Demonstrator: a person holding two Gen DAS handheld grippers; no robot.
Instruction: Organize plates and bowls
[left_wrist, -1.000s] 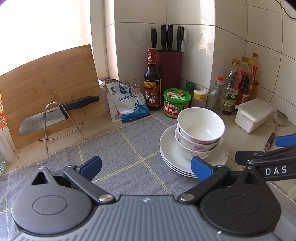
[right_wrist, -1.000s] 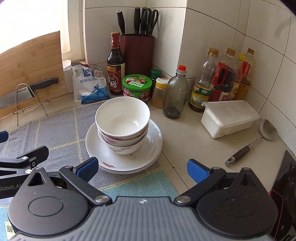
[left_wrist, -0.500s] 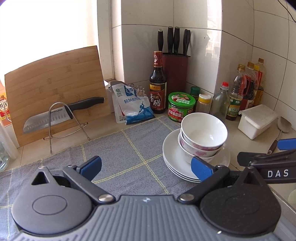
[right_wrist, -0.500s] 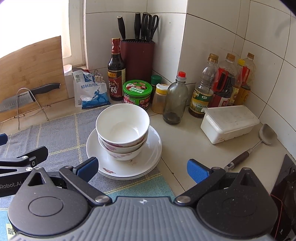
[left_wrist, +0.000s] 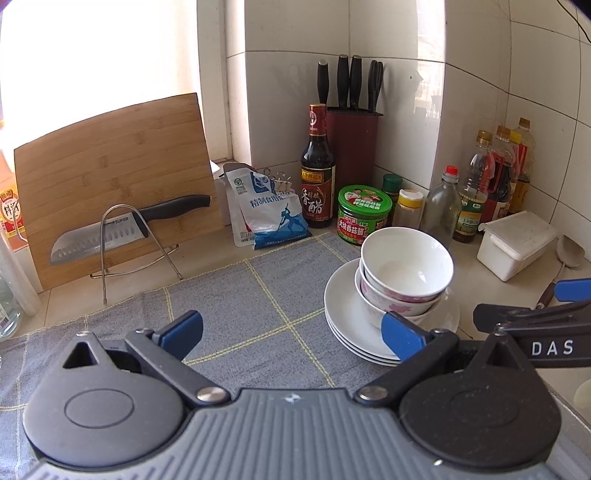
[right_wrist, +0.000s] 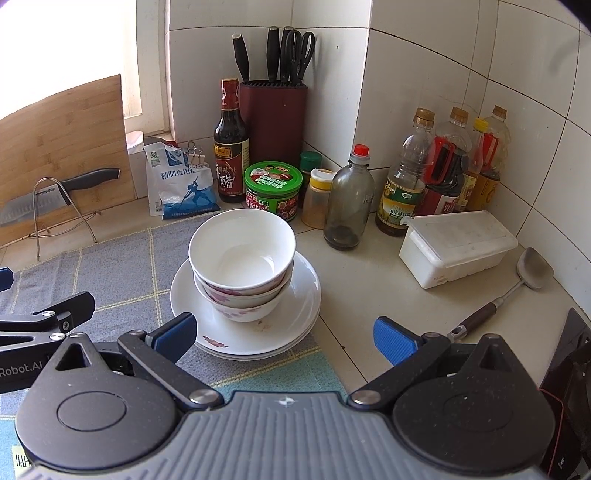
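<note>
Two tools (left_wrist: 291, 332) (right_wrist: 284, 338) agape before plates (right_wrist: 295, 295)

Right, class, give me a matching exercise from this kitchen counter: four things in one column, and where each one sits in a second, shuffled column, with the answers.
Things
1. stacked bowls
2. kitchen knife
3. scissors
4. metal spoon

Places
A. in the dark red knife block
B. on the pile of white plates
C. on the bare counter beside the white lidded box
D. across the wire stand in front of the wooden cutting board

Pairs: 1-B, 2-D, 3-A, 4-C
</note>
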